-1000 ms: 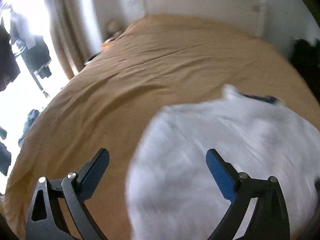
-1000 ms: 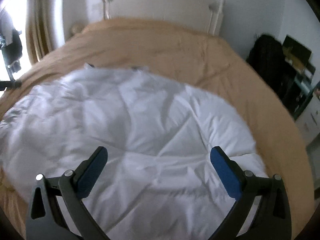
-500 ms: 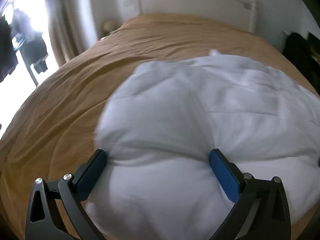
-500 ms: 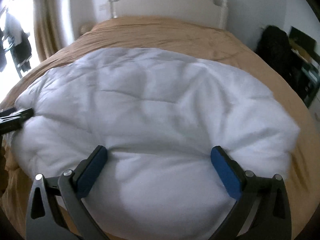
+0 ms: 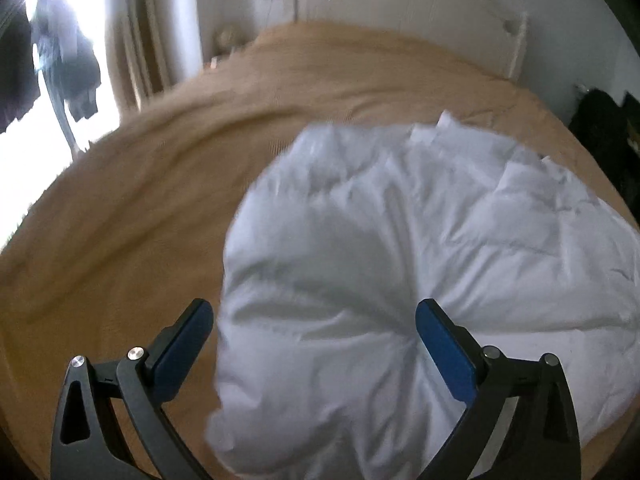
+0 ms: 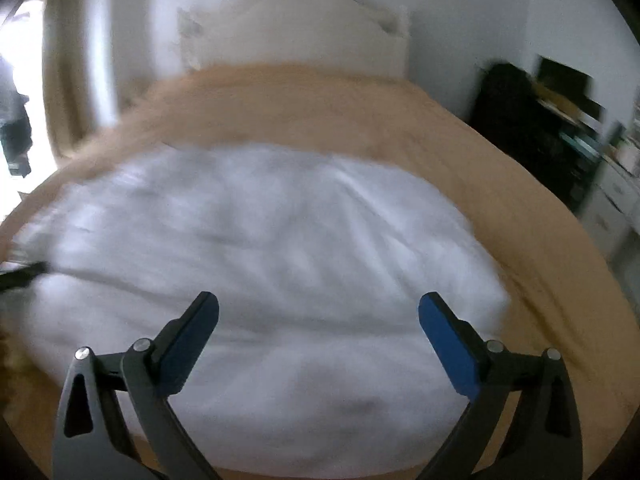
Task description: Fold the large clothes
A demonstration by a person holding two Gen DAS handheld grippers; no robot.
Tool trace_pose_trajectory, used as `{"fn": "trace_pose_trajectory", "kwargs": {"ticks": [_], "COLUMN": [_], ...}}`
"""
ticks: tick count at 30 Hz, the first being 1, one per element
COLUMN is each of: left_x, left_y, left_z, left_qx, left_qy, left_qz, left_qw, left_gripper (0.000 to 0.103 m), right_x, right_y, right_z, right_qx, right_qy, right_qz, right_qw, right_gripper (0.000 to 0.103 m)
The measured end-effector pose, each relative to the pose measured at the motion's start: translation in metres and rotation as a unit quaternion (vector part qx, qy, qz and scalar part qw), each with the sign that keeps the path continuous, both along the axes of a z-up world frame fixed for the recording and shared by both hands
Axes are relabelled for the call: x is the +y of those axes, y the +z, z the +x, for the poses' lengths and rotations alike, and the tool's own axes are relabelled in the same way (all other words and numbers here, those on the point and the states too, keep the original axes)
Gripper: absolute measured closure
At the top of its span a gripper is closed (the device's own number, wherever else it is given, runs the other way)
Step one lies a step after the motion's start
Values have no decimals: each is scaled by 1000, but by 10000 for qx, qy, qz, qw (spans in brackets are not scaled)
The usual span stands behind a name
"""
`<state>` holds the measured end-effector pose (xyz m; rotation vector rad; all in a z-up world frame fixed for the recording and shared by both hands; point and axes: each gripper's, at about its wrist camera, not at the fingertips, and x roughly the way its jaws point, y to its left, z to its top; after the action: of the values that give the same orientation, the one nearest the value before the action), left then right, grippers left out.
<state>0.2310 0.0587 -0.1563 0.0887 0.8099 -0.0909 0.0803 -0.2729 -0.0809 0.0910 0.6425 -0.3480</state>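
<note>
A large white puffy garment [image 5: 400,264] lies in a folded mound on the tan bedspread [image 5: 140,208]. In the left wrist view my left gripper [image 5: 314,330] is open, its blue-padded fingers straddling the garment's near left bulge without pinching it. The right wrist view is blurred: the same white garment [image 6: 260,264] spreads wide across the bed, and my right gripper [image 6: 318,324] hangs open above its near edge with nothing between the fingers. A dark tip of the left gripper [image 6: 24,276] shows at the garment's left edge.
A white headboard [image 6: 304,28] stands against the far wall. Curtains and a bright window with hanging dark clothes [image 5: 68,68] are at the left. A dark bag and shelves [image 6: 532,116] stand right of the bed. Bare bedspread [image 6: 520,200] surrounds the garment.
Both grippers have pulled back and up off the white garment. The left view has swung left, so the garment now sits right of centre. Both stayed open.
</note>
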Motion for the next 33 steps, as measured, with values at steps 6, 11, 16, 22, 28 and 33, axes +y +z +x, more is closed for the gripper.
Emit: {"fn": "trace_pose_trajectory", "kwargs": {"ticks": [6, 11, 16, 22, 28, 33], "left_x": [11, 56, 95, 110, 81, 44], "left_y": [-17, -2, -13, -39, -45, -52], "left_z": [1, 0, -24, -49, -39, -12], "left_qx": [346, 594, 854, 1304, 1286, 1251], "left_qy": [-4, 401, 602, 812, 523, 417], "left_qz": [-289, -1231, -2454, -3408, -3750, -3490], "left_qw": [9990, 9898, 9638, 9275, 9166, 9278], "left_gripper": [0, 1, 1, 1, 1, 1], "right_x": [31, 26, 24, 22, 23, 23], "right_y": [-40, -60, -63, -64, -65, -65], "right_z": [42, 42, 41, 39, 41, 42], "right_qx": [551, 411, 343, 351, 354, 368], "right_qy": [465, 461, 538, 573, 560, 559], "right_qz": [269, 249, 294, 298, 259, 247], "right_qw": [9970, 9978, 9975, 9973, 9975, 9975], "right_gripper": [0, 0, 0, 0, 0, 0]}}
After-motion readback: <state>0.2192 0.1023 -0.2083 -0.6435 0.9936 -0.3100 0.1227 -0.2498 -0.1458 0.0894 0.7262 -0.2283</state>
